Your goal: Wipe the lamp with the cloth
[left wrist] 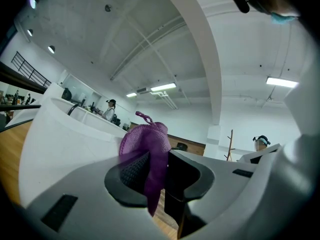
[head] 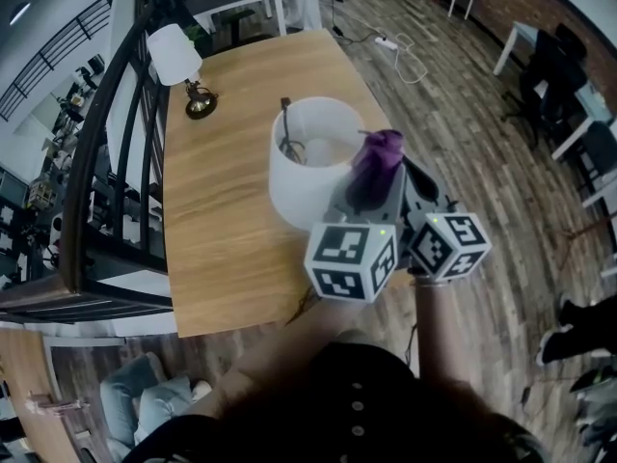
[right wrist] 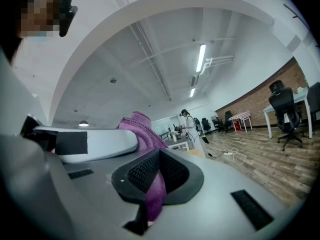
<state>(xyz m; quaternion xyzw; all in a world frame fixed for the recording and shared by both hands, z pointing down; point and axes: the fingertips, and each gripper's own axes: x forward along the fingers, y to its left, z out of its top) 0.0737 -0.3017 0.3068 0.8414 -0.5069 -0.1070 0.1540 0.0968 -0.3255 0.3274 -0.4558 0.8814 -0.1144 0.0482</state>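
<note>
- The left gripper [left wrist: 152,166] has its jaws drawn narrow on the purple cloth [head: 376,159]. A fold is pinched between the ribbed pads, a bunch stands above them and a strip hangs below.
- The right gripper [right wrist: 157,173] is also clamped on the cloth, with a fold squeezed between its pads and the rest humped up behind the left jaw.
- In the head view both grippers meet at the cloth. The bundle and the grey bodies cover the jaw tips there, so the grip can only be read in the gripper views.
- The lamp [head: 310,177] stands on the wooden table [head: 217,244], near its right edge. Only the white drum shade shows; its stand and base are hidden under it, and dark fittings inside the open top are hard to make out.
- The cloth is bunched just beside the shade's right rim. Whether it touches the shade cannot be told.
- In the left gripper view a white curved surface fills the left side, cut off by the picture edge.
- A small lamp [head: 179,58] with a brass base stands at the far end of the table, well apart.
- A dark railing [head: 104,148] runs along the table's left side.
- The person's dark clothing covers the near table edge.
</note>
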